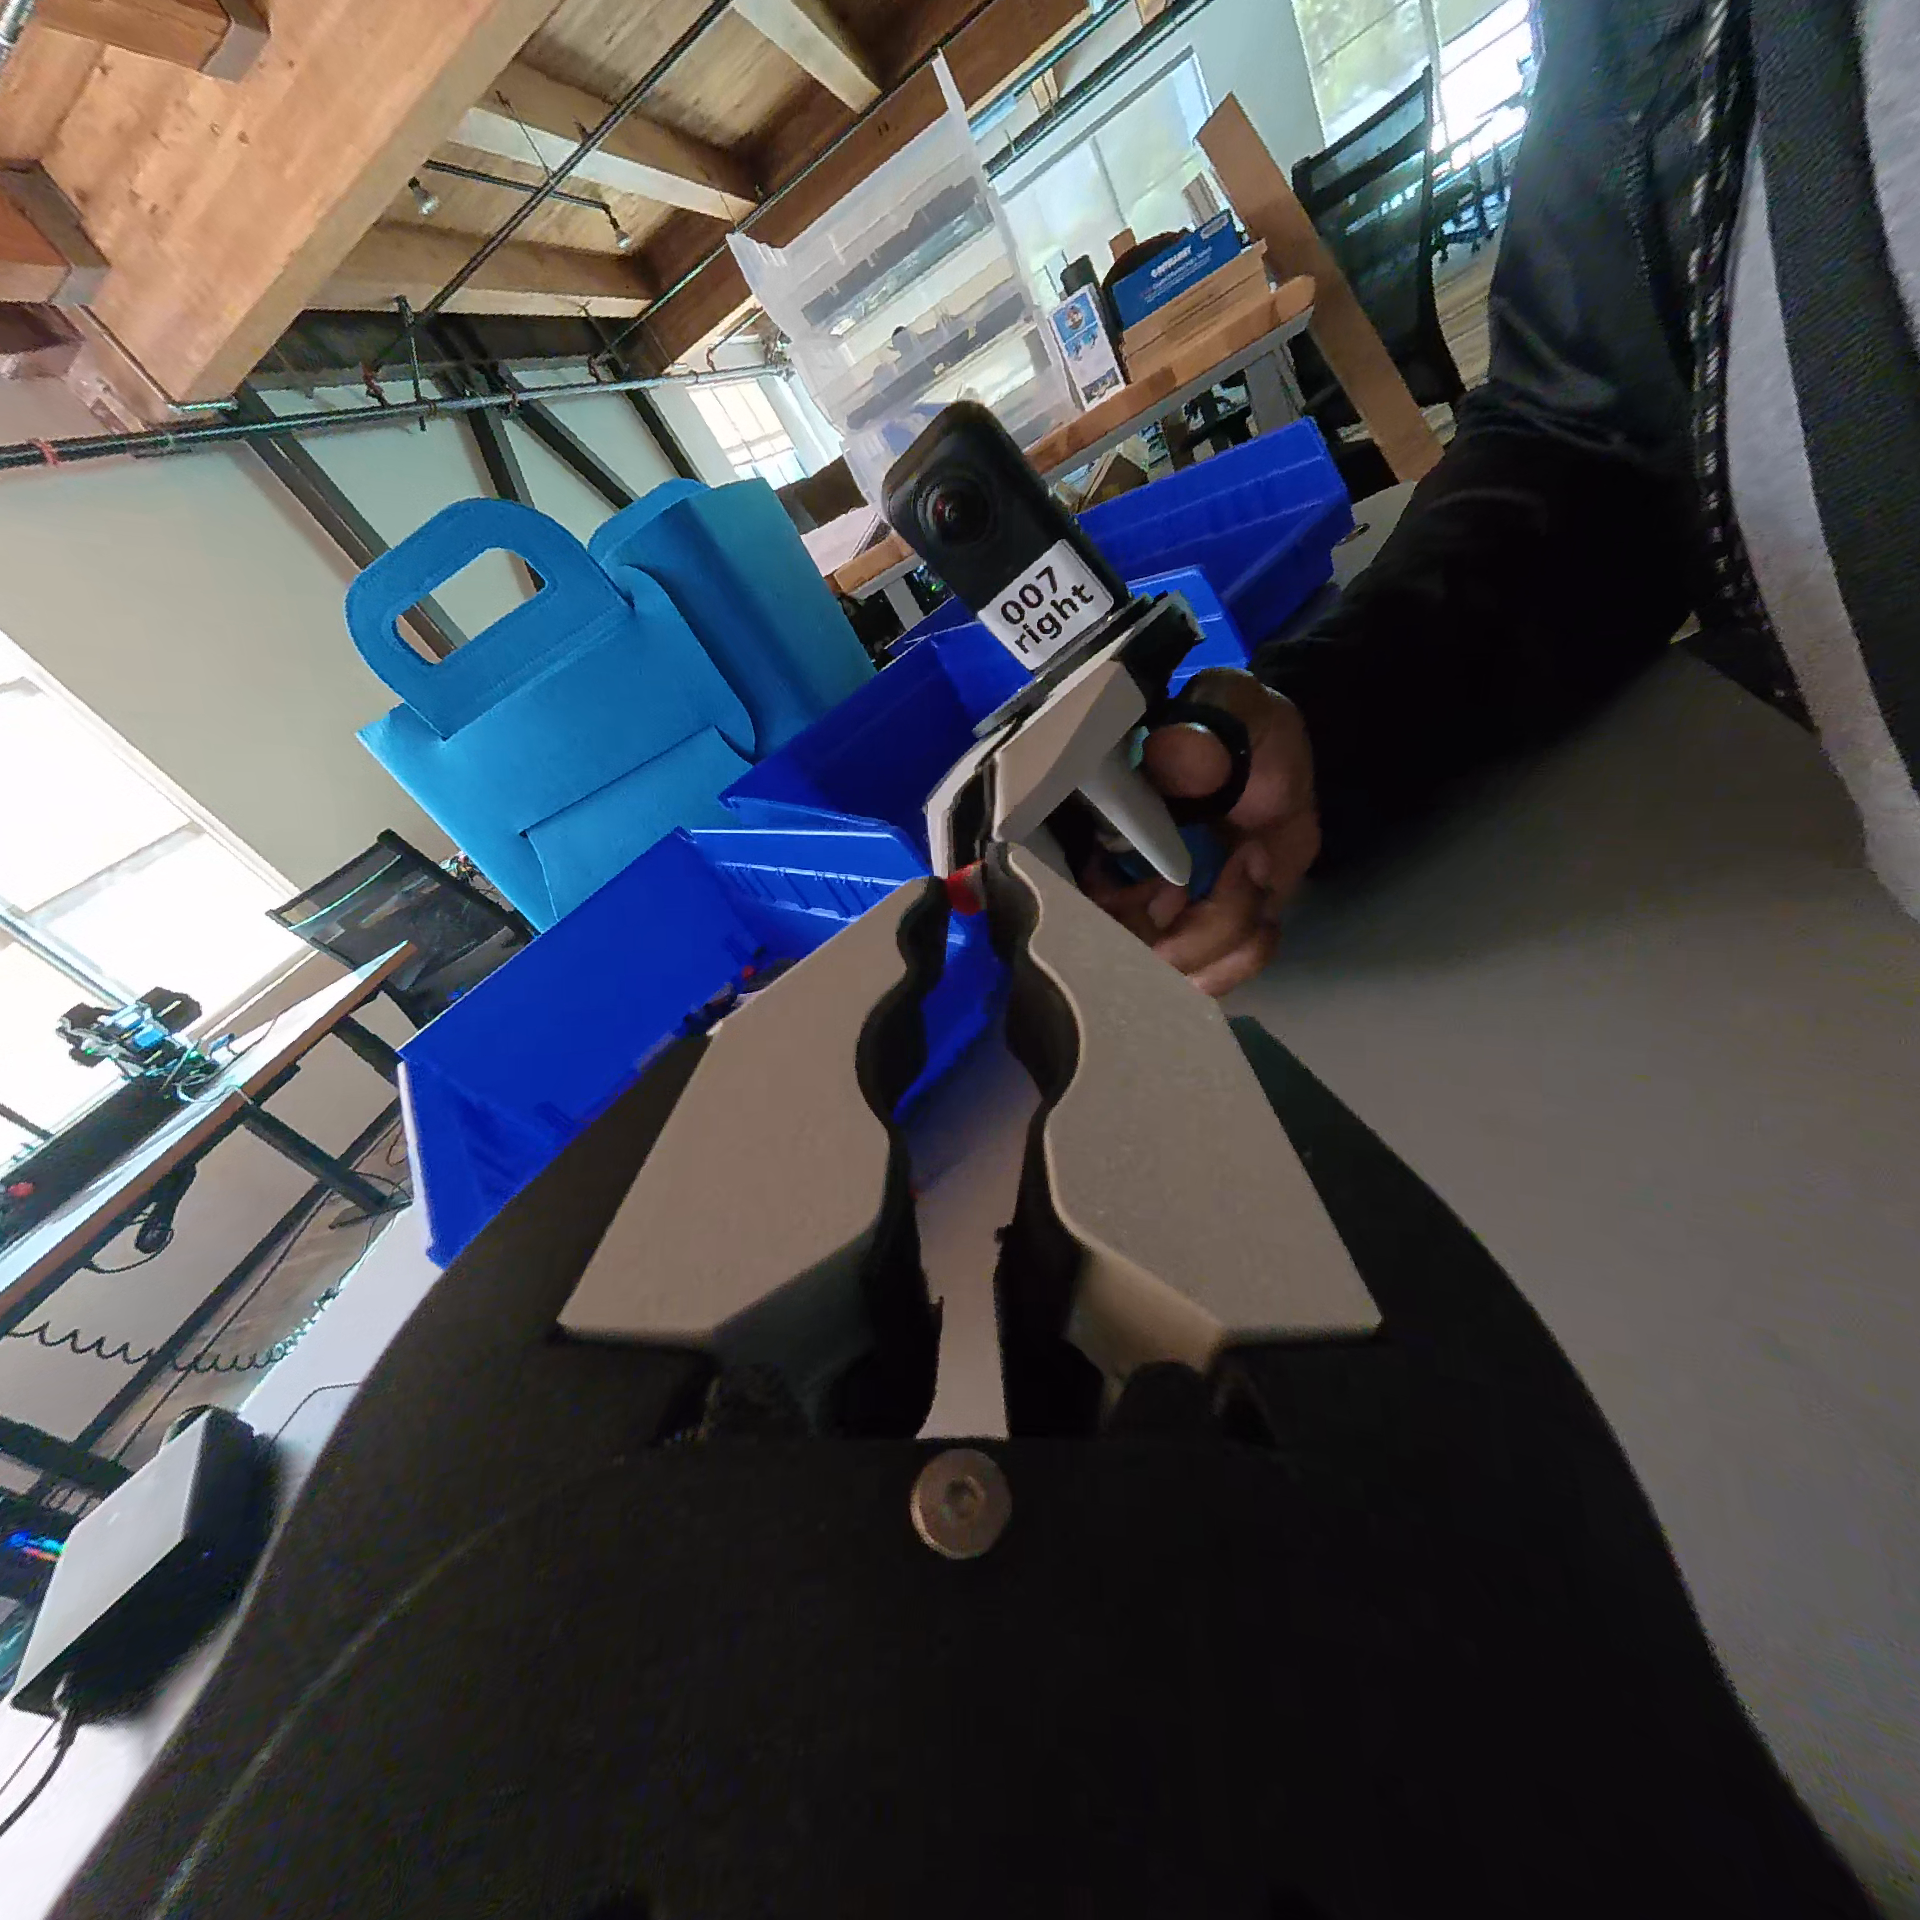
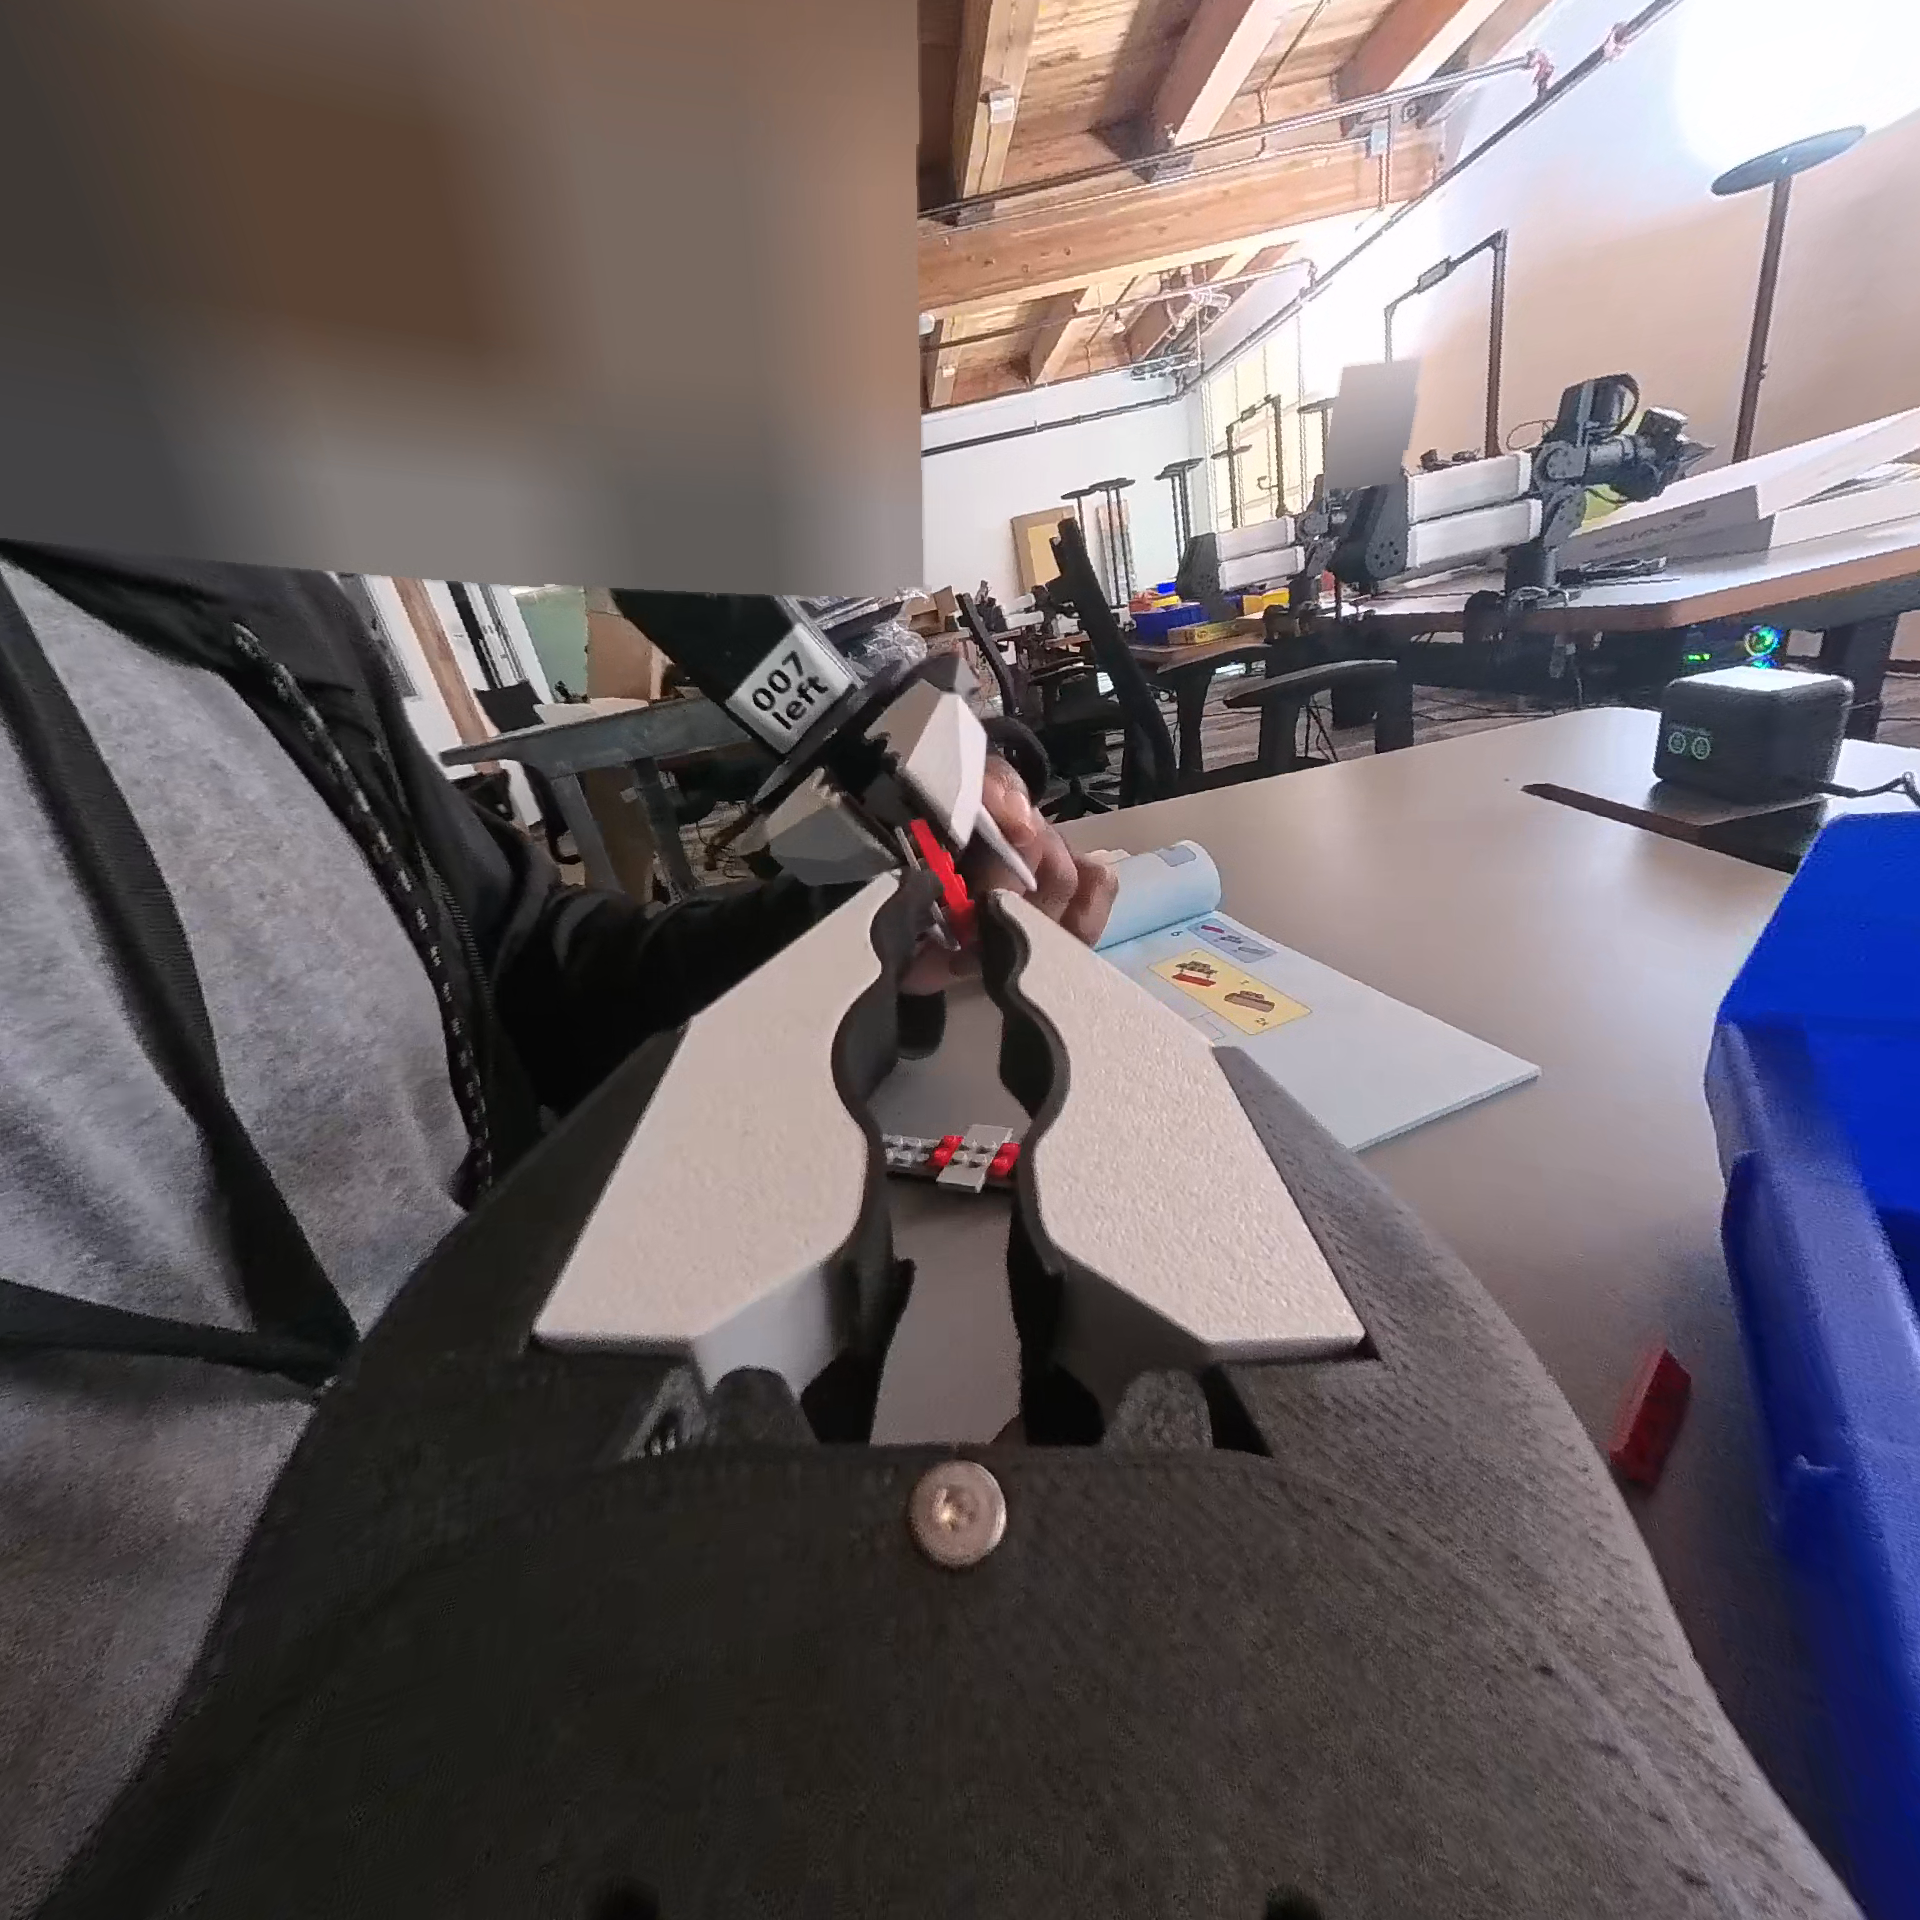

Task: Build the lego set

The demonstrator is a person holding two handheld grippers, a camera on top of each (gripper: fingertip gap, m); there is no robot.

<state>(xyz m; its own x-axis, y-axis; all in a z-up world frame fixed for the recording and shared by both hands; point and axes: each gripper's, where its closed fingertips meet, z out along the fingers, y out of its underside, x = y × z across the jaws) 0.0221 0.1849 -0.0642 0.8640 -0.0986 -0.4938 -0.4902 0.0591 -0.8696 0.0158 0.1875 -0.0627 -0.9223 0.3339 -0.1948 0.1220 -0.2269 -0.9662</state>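
Taking the open instruction booklet (image 2: 1340, 1023) on the grey table (image 2: 1455, 883) as the landmark: left of it sits the person, in a grey top under a dark jacket (image 2: 343, 831), with the dark sleeve reaching in toward the booklet's near corner.

At that corner, raised above the table, the left gripper (image 2: 935, 883) is tipped downward. Its fingers are clenched on a small red lego piece (image 2: 943, 878). The hand (image 2: 1049, 862) holding this gripper is curled around its handle, knuckles just over the booklet's left page.

The right gripper (image 2: 945, 920) points straight at the left one, so the two tips meet around the same red piece. In the left wrist view the right gripper's fingers (image 1: 971, 821) stand nearly together at the piece, but whether they actually grip it cannot be told.

Below the meeting tips, on the table just before the booklet, lies a flat grey and red lego assembly (image 2: 951, 1158).

Right of the booklet a loose red brick (image 2: 1650, 1415) lies against a blue bin (image 2: 1829, 1195).
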